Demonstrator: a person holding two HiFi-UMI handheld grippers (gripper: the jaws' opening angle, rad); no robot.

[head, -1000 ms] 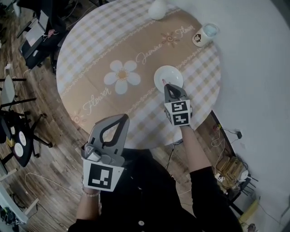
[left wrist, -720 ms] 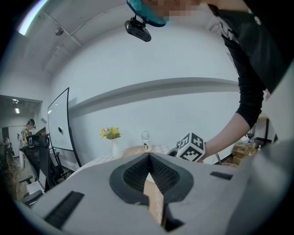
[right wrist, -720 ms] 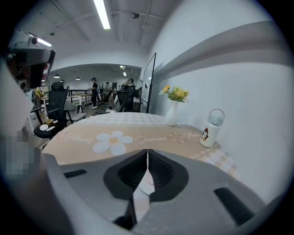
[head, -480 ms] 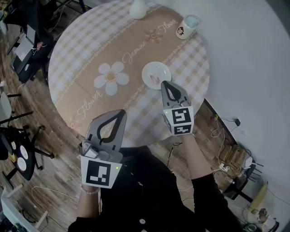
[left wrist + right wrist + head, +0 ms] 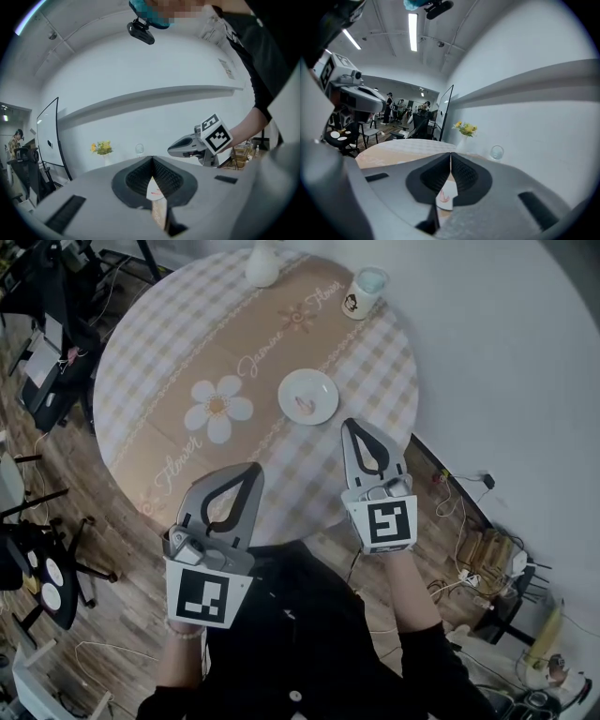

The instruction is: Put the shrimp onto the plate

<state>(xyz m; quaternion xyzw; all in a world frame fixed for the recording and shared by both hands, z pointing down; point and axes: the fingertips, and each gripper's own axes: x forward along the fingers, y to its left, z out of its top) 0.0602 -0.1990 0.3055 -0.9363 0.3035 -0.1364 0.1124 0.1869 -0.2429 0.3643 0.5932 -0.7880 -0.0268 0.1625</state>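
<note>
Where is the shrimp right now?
In the head view, the shrimp lies on the white plate, right of the flower print and just beyond the right gripper.

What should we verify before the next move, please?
1. The shrimp lies on the plate: ok.
2. The right gripper is shut and empty: ok.
3. The left gripper is shut and empty: ok.
4. Both grippers are apart from the plate: ok.
5. The mug is upright, away from the plate: ok.
</note>
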